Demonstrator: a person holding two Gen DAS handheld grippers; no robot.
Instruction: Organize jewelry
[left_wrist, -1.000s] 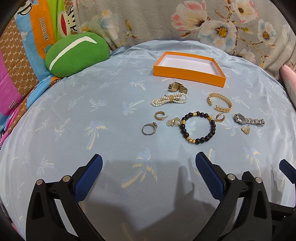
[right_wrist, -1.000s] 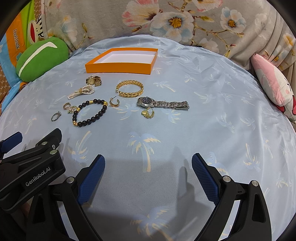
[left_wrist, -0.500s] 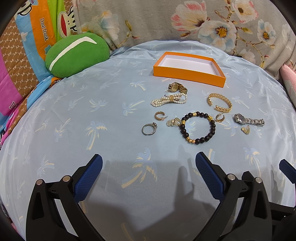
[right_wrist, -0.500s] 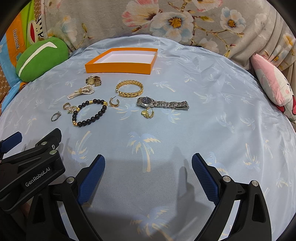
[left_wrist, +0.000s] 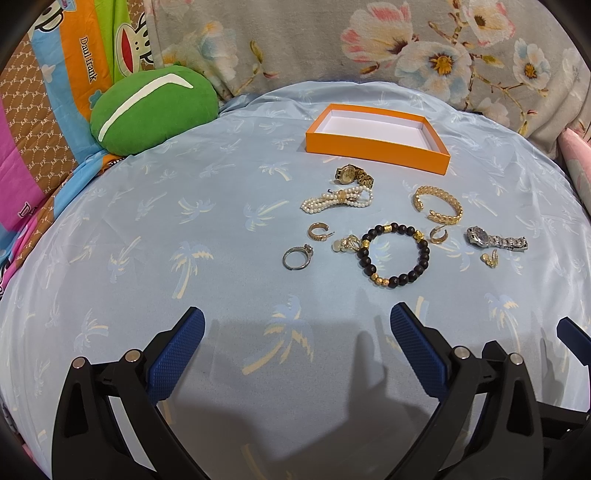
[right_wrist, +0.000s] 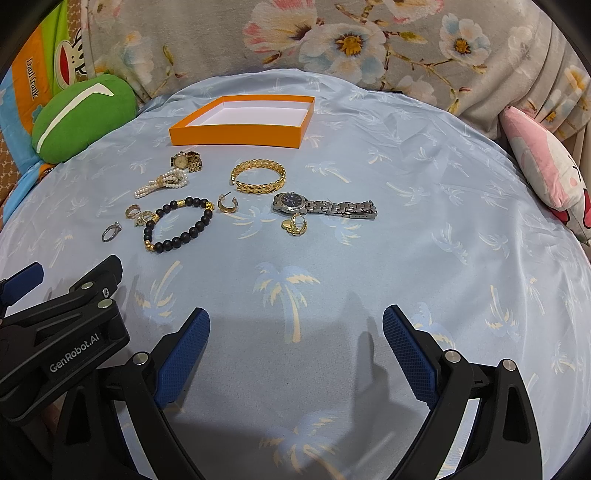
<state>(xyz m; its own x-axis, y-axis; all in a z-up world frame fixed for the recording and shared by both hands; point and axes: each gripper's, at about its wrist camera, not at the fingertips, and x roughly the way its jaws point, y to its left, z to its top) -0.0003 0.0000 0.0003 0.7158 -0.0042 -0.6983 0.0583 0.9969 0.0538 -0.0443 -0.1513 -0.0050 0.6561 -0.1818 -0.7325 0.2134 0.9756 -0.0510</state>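
Note:
An empty orange box (left_wrist: 376, 152) (right_wrist: 236, 136) stands at the far side of the blue cloth. In front of it lie a gold watch (left_wrist: 352, 175), a pearl bracelet (left_wrist: 338, 198), a gold cuff (left_wrist: 439, 204), a black bead bracelet (left_wrist: 395, 254), a silver watch (right_wrist: 323, 205), a silver ring (left_wrist: 297, 255) and small gold earrings (right_wrist: 227, 204). My left gripper (left_wrist: 295, 349) and right gripper (right_wrist: 295, 347) are both open and empty, side by side, well short of the jewelry.
A green cushion (left_wrist: 151, 110) lies at the back left. A pink plush pillow (right_wrist: 546, 173) lies at the right edge. A floral blanket (left_wrist: 369, 44) runs along the back.

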